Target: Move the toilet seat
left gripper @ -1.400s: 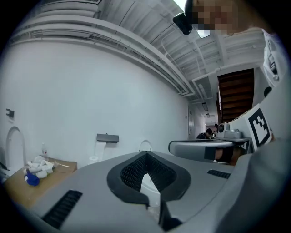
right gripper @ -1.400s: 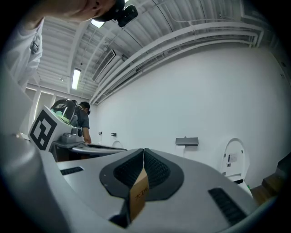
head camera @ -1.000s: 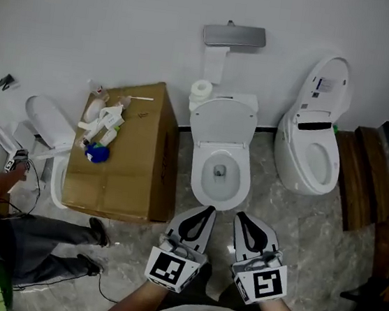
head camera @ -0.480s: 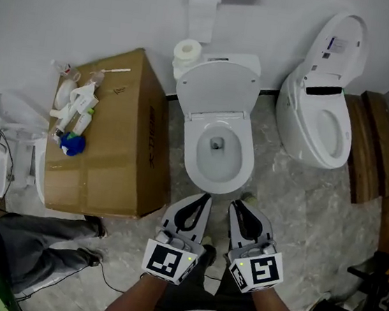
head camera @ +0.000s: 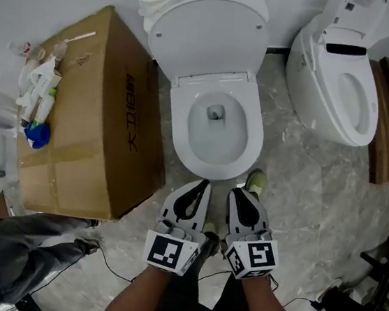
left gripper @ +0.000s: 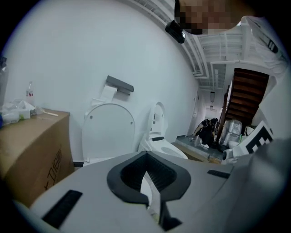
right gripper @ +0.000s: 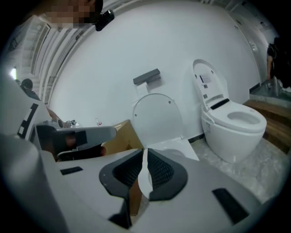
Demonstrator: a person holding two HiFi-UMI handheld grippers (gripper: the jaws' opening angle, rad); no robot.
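Seat: toilet seat (head camera: 209, 37) raised at the bowl's (head camera: 211, 166) back edge.
Tongs: our left gripper (head camera: 201, 185) and right gripper (head camera: 238, 192) pinched together, empty, off its front rim.
Risk: we might merely nudge it, and it slams.

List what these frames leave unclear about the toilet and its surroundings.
Seat ring: the head view cannot settle whether it lies on the toilet bowl or stands up with the lid.
The toilet bowl is mostly hidden behind the left gripper and the right gripper in their own views.
The second toilet: its top is cut off by the head view's upper edge.
The items on the cardboard box: too small to name.
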